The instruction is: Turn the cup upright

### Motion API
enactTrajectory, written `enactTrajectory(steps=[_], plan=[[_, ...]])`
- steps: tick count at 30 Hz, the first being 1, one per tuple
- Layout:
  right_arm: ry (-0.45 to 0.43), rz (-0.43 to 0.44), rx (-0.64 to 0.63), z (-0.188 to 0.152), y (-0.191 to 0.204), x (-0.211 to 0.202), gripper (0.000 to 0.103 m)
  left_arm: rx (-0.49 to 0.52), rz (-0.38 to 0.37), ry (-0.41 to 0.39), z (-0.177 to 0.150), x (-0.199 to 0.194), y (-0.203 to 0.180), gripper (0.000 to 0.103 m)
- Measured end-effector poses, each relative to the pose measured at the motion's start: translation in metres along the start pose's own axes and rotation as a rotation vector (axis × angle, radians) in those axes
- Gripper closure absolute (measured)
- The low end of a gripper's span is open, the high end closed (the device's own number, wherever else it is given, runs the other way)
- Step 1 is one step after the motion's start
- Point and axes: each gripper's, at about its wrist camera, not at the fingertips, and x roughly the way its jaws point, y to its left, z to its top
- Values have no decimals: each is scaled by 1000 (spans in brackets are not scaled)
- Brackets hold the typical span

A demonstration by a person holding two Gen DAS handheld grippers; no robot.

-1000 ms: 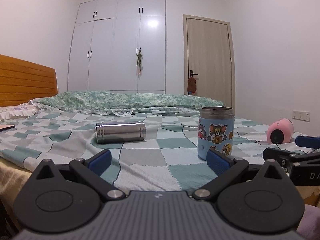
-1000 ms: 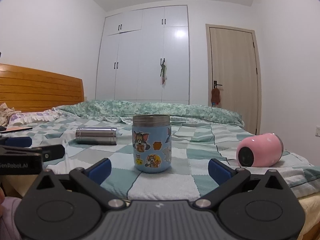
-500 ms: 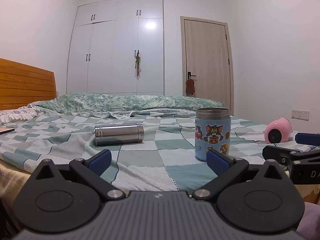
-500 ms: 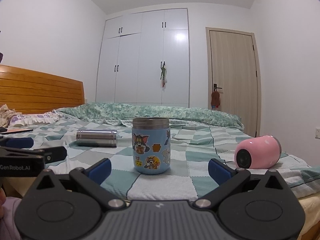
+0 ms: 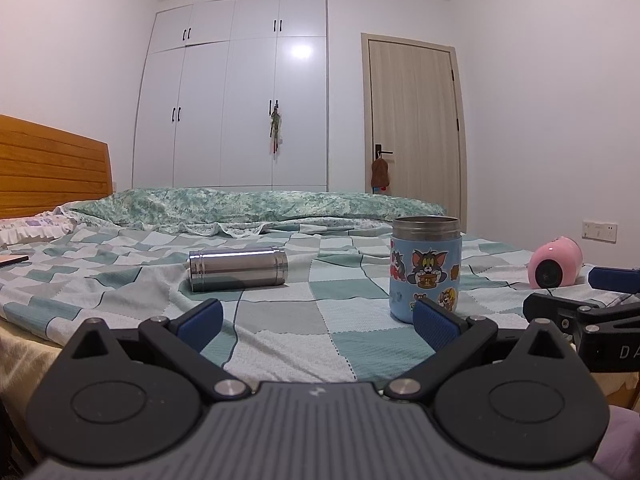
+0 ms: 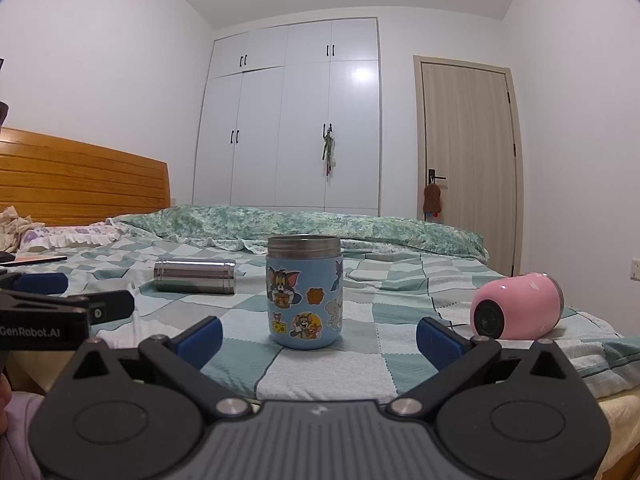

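Observation:
A blue cartoon-sticker cup [image 6: 305, 292] stands upright on the checked bedspread, also in the left wrist view [image 5: 426, 268]. A steel cup [image 5: 238, 269] lies on its side further left, and shows in the right wrist view [image 6: 195, 275]. A pink cup [image 6: 518, 306] lies on its side at the right, and shows in the left wrist view [image 5: 557, 263]. My left gripper [image 5: 316, 322] is open and empty at the bed's near edge. My right gripper [image 6: 318, 338] is open and empty, facing the blue cup from a short distance.
The bed [image 5: 280, 320] has a wooden headboard [image 6: 80, 184] at the left and a rolled green quilt [image 6: 304, 224] at the back. A flat dark object [image 5: 12, 260] lies far left. Wardrobe and door stand behind.
Both grippers have dropped slightly lower and tilted up a little; the cups sit a bit higher in view. Nothing on the bed has moved.

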Motion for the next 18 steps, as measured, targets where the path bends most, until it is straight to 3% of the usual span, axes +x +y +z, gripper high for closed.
enactTrajectory(steps=[18], plan=[[-1,0,-1,0,0,0,0,-3,-5,-4,-1,-1,0,0]])
